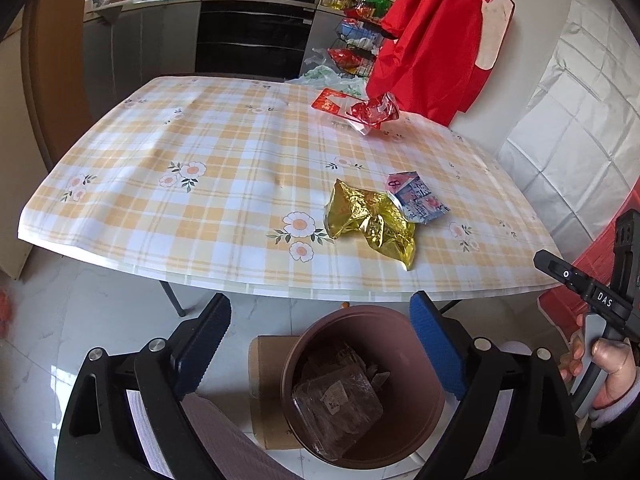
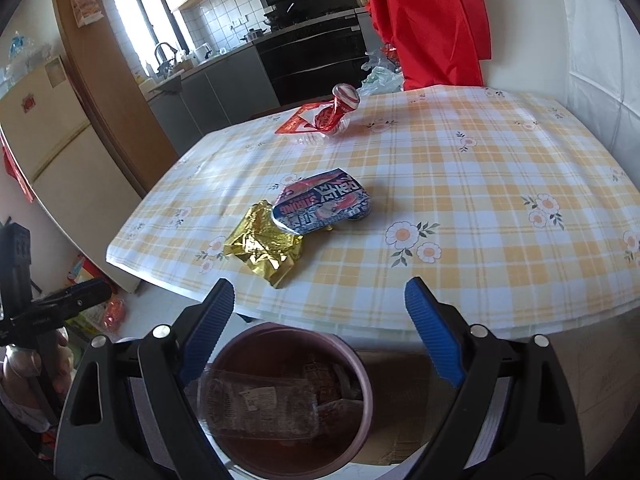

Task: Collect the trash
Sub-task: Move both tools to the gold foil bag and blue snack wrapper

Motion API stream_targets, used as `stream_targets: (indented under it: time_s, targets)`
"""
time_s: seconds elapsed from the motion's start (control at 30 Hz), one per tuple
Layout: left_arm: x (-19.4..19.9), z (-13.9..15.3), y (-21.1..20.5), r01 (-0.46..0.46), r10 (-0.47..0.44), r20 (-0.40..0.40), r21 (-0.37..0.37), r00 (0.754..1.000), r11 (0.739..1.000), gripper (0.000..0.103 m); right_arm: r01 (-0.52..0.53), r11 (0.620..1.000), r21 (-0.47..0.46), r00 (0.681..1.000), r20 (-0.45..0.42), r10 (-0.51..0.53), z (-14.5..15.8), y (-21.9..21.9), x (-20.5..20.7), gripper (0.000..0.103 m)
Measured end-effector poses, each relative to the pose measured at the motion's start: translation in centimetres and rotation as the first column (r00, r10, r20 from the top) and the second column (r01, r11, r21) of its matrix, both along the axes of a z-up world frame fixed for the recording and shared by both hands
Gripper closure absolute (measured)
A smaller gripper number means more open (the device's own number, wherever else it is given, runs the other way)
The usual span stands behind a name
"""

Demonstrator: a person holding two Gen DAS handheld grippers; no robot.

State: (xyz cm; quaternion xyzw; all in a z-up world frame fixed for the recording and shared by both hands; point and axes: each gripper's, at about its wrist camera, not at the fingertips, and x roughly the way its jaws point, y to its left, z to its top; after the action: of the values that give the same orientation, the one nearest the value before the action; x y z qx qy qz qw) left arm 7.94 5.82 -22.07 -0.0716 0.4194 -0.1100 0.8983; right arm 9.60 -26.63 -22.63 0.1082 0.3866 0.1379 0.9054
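Left tongs (image 1: 320,344), right tongs (image 2: 320,332): both apart, empty, above bin (image 1: 296,344). Gold wrapper (image 2: 262,246) on desk (image 2: 480,200) ahead, left of right tongs; long axis diagonal; right nearer.

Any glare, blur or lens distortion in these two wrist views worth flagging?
Left wrist view: strong fisheye bending of the table edge, dark vignette corners, sharp focus, bright glints on the gold wrapper. Right wrist view: same barrel curve, blown-out window, and the bin looks soft.
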Motion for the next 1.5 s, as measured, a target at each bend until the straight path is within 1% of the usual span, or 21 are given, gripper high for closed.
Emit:
stream_targets:
  time_s: [0.07, 0.27, 0.37, 0.5, 0.6, 0.67, 0.87, 1.1, 1.2, 1.23, 1.27, 1.3, 1.5]
  targets:
    - [0.9, -0.3, 0.1, -0.01, 0.01, -0.004, 0.008, 1.0, 1.0, 0.014, -0.011, 1.0, -0.027, 1.0, -0.008, 0.011, -0.4, 0.3, 1.1, 0.017]
    - [4.1, -1.3, 0.2, -0.034, 0.034, -0.008, 0.024, 0.999, 0.999, 0.014, -0.098, 0.988, -0.123, 0.995, -0.026, 0.096, -2.1, 2.9, 6.3, 0.017]
    - [5.7, -1.8, 0.1, -0.04, 0.04, -0.012, 0.029, 0.999, 0.999, 0.014, -0.148, 0.974, -0.17, 0.989, -0.045, 0.142, -3.2, 4.8, 9.3, 0.017]
    - [7.2, -2.3, 0.0, -0.032, 0.032, -0.014, 0.036, 0.999, 0.999, 0.016, -0.216, 0.945, -0.244, 0.976, -0.074, 0.204, -4.8, 7.8, 12.8, 0.017]
    - [8.1, -2.8, -0.3, -0.023, 0.024, -0.018, 0.048, 1.0, 0.999, 0.017, -0.237, 0.931, -0.278, 0.971, -0.097, 0.218, -5.8, 9.3, 14.6, 0.017]
    - [8.5, -3.1, -0.4, -0.021, 0.022, -0.024, 0.045, 0.999, 0.999, 0.018, -0.242, 0.925, -0.294, 0.968, -0.134, 0.211, -6.9, 10.0, 16.1, 0.017]
    - [9.3, -3.8, -0.7, -0.014, 0.015, -0.038, 0.04, 0.999, 0.999, 0.018, -0.225, 0.922, -0.315, 0.972, -0.133, 0.192, -7.5, 10.5, 17.2, 0.015]
    - [9.4, -4.0, -0.9, -0.008, 0.01, -0.043, 0.036, 0.999, 0.999, 0.019, -0.224, 0.919, -0.324, 0.973, -0.132, 0.19, -7.5, 10.6, 17.3, 0.018]
    - [9.4, -4.0, -1.0, -0.011, 0.012, -0.041, 0.038, 0.999, 0.999, 0.019, -0.224, 0.921, -0.318, 0.973, -0.132, 0.191, -7.3, 10.5, 17.2, 0.023]
    - [9.4, -4.0, -1.0, -0.012, 0.013, -0.041, 0.037, 0.999, 0.999, 0.019, -0.224, 0.921, -0.318, 0.973, -0.13, 0.192, -7.2, 10.4, 17.1, 0.027]
    - [9.4, -3.9, -1.0, -0.012, 0.014, -0.04, 0.036, 0.999, 0.999, 0.019, -0.221, 0.923, -0.314, 0.974, -0.126, 0.191, -7.0, 10.3, 17.0, 0.028]
    - [9.4, -3.9, -1.0, -0.012, 0.014, -0.04, 0.034, 0.999, 0.999, 0.02, -0.218, 0.927, -0.306, 0.974, -0.122, 0.189, -6.9, 10.1, 16.9, 0.032]
    - [9.4, -3.7, -1.4, 0.006, -0.005, -0.043, 0.03, 0.999, 1.0, 0.022, -0.14, 0.969, -0.202, 0.988, -0.09, 0.124, -5.0, 6.8, 15.2, 0.049]
